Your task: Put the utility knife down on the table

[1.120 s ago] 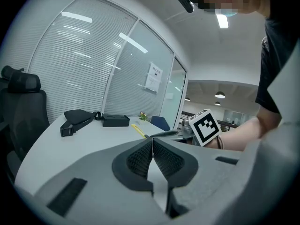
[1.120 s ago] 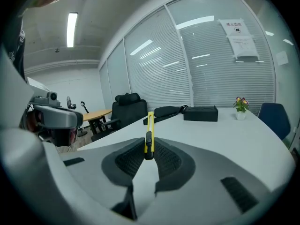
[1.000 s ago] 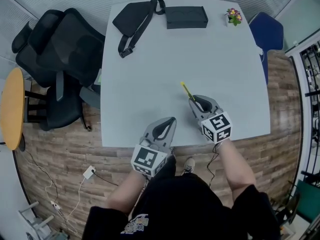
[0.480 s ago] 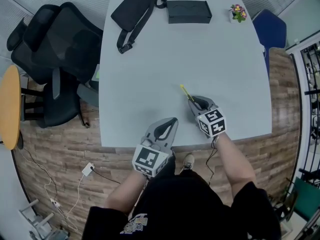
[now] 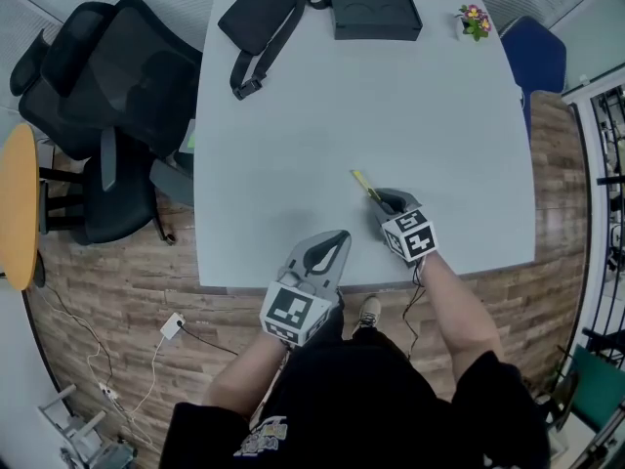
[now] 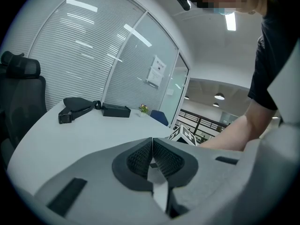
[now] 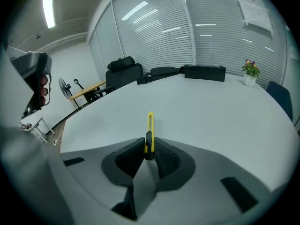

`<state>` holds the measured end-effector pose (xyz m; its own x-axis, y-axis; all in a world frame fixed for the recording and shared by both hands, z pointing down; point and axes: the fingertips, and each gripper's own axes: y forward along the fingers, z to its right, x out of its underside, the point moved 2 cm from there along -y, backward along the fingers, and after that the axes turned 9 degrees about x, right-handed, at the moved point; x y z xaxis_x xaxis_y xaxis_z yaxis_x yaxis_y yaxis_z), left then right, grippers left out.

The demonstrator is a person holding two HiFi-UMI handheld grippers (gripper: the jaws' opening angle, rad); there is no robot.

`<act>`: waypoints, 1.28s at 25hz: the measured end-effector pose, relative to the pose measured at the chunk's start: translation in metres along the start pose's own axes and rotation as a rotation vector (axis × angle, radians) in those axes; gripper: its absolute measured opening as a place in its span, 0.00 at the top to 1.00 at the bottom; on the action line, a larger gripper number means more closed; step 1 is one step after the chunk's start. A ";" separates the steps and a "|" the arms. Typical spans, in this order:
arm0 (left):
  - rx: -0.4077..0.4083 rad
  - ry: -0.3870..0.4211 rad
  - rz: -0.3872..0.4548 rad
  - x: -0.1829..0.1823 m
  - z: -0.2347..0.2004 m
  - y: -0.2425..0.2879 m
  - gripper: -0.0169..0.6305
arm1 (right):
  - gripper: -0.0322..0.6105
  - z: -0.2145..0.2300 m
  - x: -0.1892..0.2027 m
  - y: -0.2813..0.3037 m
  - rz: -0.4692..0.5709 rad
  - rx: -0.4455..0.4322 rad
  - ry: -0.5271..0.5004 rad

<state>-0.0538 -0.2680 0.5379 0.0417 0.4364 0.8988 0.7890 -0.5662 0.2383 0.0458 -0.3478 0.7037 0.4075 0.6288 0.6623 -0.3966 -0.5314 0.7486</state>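
Observation:
The utility knife [image 5: 362, 183] is slim and yellow with a black slider. My right gripper [image 5: 381, 199] is shut on its rear end, over the front right part of the white table [image 5: 293, 164]. In the right gripper view the knife [image 7: 150, 125] sticks straight out from between the pads of the right gripper [image 7: 149, 146] and slants down, its tip close to the tabletop. I cannot tell whether it touches. My left gripper [image 5: 337, 234] hangs at the table's front edge. In the left gripper view its pads [image 6: 140, 153] meet with nothing between them.
At the table's far edge lie a black belt bag [image 5: 259, 27], a black box [image 5: 376, 18] and a small flower pot [image 5: 476, 20]. Black office chairs [image 5: 107, 76] stand at the left, beside an orange round table [image 5: 20, 208]. A blue chair [image 5: 532, 62] stands at the far right.
My right gripper has sunk towards the tabletop with the knife in it and tipped further downward. The left gripper has hardly moved.

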 end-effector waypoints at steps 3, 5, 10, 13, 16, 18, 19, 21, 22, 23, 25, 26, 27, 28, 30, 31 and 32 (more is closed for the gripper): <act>-0.002 -0.003 -0.007 0.002 -0.002 0.000 0.96 | 0.84 0.000 0.005 0.006 -0.030 0.008 -0.012; -0.001 -0.004 -0.010 0.002 -0.002 0.000 0.96 | 0.84 0.001 0.007 0.008 -0.041 0.008 -0.020; -0.001 -0.007 -0.015 0.003 -0.002 0.000 0.96 | 0.84 0.000 0.007 0.008 -0.044 0.000 -0.035; -0.003 -0.006 -0.016 0.003 -0.001 0.000 0.96 | 0.83 -0.001 0.007 0.008 -0.045 -0.004 -0.040; -0.006 -0.003 -0.017 0.004 0.001 0.001 0.96 | 0.81 -0.002 0.008 0.008 -0.043 -0.011 -0.041; -0.007 -0.001 -0.015 0.002 0.003 0.002 0.96 | 0.80 -0.003 0.008 0.009 -0.041 -0.017 -0.041; -0.008 0.000 -0.014 0.002 0.004 0.002 0.96 | 0.79 -0.004 0.008 0.009 -0.040 -0.021 -0.042; -0.011 0.001 -0.012 0.003 0.007 0.001 0.96 | 0.76 -0.005 0.008 0.007 -0.036 -0.025 -0.043; -0.012 0.004 -0.010 0.002 0.008 0.000 0.96 | 0.75 -0.006 0.008 0.006 -0.033 -0.024 -0.044; -0.013 0.007 -0.008 0.002 0.010 0.000 0.96 | 0.75 -0.005 0.008 0.005 -0.029 -0.020 -0.045; -0.017 0.012 -0.002 0.000 0.012 -0.001 0.96 | 0.74 -0.005 0.005 0.000 -0.016 -0.014 -0.046; -0.019 0.015 0.000 -0.002 0.014 -0.002 0.96 | 0.74 -0.004 0.002 -0.004 -0.004 -0.012 -0.046; -0.021 0.018 0.001 -0.003 0.016 -0.002 0.96 | 0.74 -0.004 -0.002 -0.008 0.012 -0.010 -0.045; -0.023 0.021 0.002 -0.004 0.017 -0.002 0.96 | 0.75 -0.004 -0.007 -0.014 0.033 -0.010 -0.043; -0.030 0.028 0.010 -0.007 0.020 -0.003 0.96 | 0.77 -0.005 -0.020 -0.026 0.082 -0.011 -0.040; -0.034 0.033 0.016 -0.009 0.022 -0.004 0.96 | 0.77 -0.006 -0.026 -0.033 0.108 -0.013 -0.039; -0.037 0.038 0.023 -0.012 0.024 -0.004 0.96 | 0.77 -0.007 -0.033 -0.041 0.134 -0.015 -0.038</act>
<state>-0.0425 -0.2538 0.5174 0.0353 0.3963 0.9174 0.7646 -0.6018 0.2305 0.0428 -0.3426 0.6513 0.3807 0.5305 0.7574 -0.4618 -0.6005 0.6528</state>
